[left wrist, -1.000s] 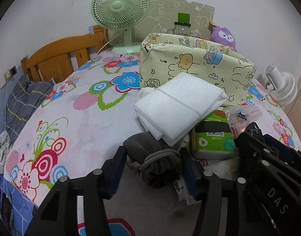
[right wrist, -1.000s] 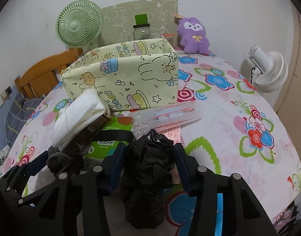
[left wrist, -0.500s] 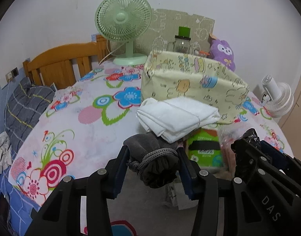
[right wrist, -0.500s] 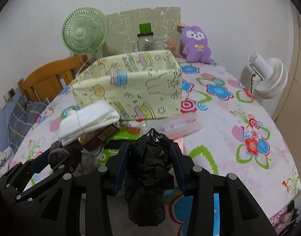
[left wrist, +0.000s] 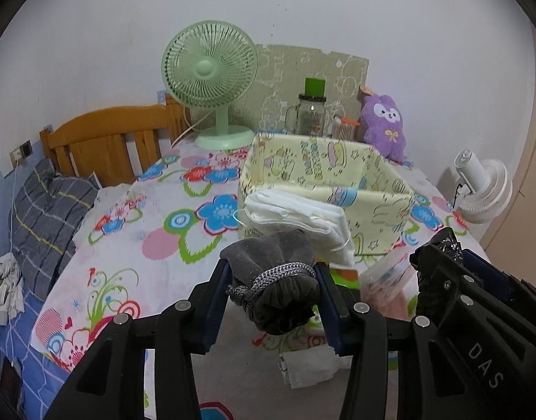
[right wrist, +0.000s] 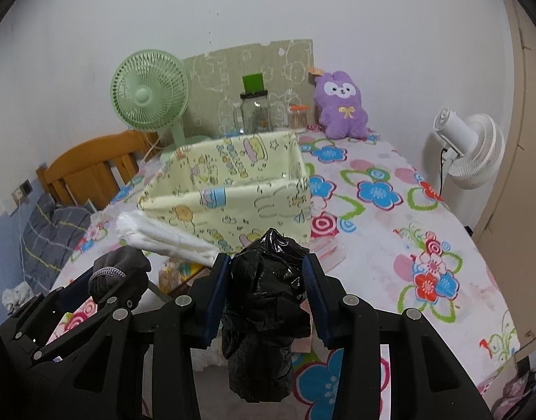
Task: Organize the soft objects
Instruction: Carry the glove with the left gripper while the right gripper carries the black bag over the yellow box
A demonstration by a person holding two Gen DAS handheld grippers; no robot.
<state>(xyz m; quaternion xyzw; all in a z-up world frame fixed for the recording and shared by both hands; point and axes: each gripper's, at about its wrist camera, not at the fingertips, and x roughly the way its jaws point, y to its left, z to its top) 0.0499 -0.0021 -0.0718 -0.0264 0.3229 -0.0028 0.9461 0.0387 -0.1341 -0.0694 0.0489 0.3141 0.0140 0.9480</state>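
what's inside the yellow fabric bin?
Both wrist views show only the printed inner walls of the yellow fabric bin. No contents show above its rim. The front wall covers the floor, so low items can't be ruled out.

The grey pouch (left wrist: 273, 281) and the black bag (right wrist: 266, 309) were lifted off the flowered cloth (right wrist: 390, 217) and raised, clamped, toward the yellow fabric bin (right wrist: 229, 189), whose inside came into sight.

Far end of the counter has a green desk fan (left wrist: 209, 84) on the left, with a glass jar (left wrist: 311, 113) and a purple plush bunny (left wrist: 384, 126) to its right against the wall. White fan (right wrist: 471, 154) sits off the right edge, wooden headboard (left wrist: 107, 140) and a grey plaid pillow (left wrist: 44, 217) off the left.
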